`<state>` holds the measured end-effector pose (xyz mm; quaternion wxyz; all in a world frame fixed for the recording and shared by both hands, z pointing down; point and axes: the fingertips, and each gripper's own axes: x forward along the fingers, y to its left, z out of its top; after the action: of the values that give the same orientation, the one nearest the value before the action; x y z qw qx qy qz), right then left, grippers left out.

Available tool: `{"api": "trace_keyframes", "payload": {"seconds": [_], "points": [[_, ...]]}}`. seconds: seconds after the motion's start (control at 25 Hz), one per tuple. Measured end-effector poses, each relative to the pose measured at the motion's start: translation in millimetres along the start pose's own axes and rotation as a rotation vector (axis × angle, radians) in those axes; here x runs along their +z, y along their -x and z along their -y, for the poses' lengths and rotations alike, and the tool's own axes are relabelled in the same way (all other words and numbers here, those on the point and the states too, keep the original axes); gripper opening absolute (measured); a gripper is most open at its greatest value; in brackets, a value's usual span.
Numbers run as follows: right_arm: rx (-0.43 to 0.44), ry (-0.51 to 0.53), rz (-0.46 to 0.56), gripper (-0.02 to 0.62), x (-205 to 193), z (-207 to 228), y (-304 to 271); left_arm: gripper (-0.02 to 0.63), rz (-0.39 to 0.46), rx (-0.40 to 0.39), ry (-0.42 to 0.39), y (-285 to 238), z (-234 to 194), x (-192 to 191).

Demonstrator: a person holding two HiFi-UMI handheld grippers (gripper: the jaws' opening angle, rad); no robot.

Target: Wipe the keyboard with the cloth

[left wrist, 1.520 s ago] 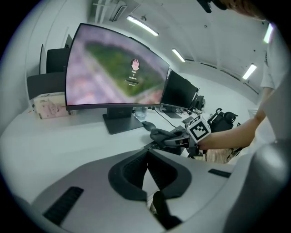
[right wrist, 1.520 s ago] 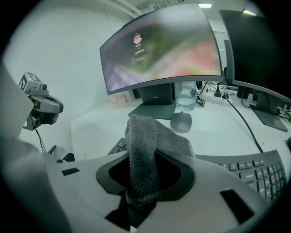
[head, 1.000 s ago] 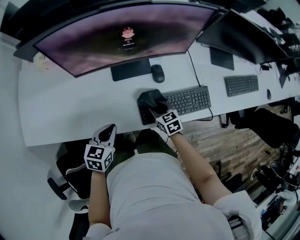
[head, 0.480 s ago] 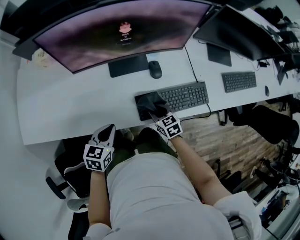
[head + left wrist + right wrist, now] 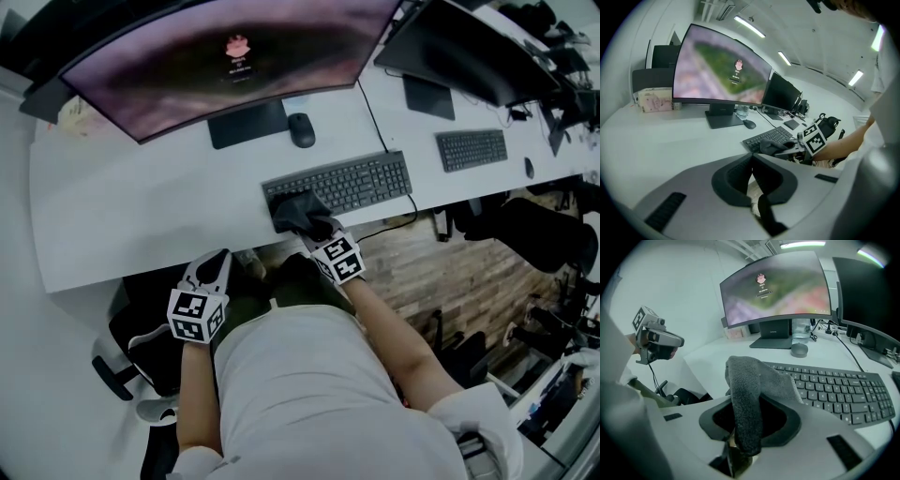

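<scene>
My right tool [image 5: 747, 401] was clamped on the cloth [image 5: 745, 380], a dark grey, fleecy piece folded into a thick roll. It stood up out of the black padded jaws and draped forward over them. In the head view the cloth lay bunched on the left end of the keyboard [image 5: 352, 180], at the corner nearest the desk's front edge. It covered the keys there, and the rest of the board was bare.

The keyboard was a flat, dark grey slab with low, square, matte keys. It lay at a slant on the smooth white desk [image 5: 141, 216], and a thin dark cable ran from its right end.

My left tool [image 5: 751, 161] had its jaws pressed together with nothing between them. Its rounded grey shell and black pads met in a narrow seam. The head view put it off the desk, just below the front edge and well to the left of the keyboard, with its black-and-white marker cube [image 5: 197, 314] facing up.

Behind the keyboard a small, dark, oval mouse [image 5: 301, 129] sat beside the flat rectangular foot of a wide curved monitor [image 5: 225, 66] that was lit in soft purples. Farther right lay a second keyboard [image 5: 471, 148] under a dark monitor [image 5: 450, 56].
</scene>
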<state>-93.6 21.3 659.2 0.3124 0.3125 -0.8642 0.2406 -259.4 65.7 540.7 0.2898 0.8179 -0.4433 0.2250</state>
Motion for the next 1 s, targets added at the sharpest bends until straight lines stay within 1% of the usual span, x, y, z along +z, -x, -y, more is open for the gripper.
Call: {"api": "trace_keyframes", "payload": {"seconds": [0.2,0.4,0.72,1.0], "points": [[0.006,-0.003,-0.011,0.124,-14.2,-14.5,4.2,0.003,-0.006,-0.008,-0.003,4.0,0.6,-5.6],[0.022,-0.004,-0.012,0.123,-17.2,-28.3,1.1,0.003,-0.009,-0.011,-0.004,6.6,0.1,-10.9],[0.055,0.014,-0.002,0.123,-3.6,-44.8,-15.3,0.003,-0.016,-0.004,0.004,13.5,-7.7,-16.8],[0.064,0.018,0.004,0.123,15.3,-45.5,-29.6,0.003,-0.009,0.018,0.023,20.6,-24.6,-14.8]]}}
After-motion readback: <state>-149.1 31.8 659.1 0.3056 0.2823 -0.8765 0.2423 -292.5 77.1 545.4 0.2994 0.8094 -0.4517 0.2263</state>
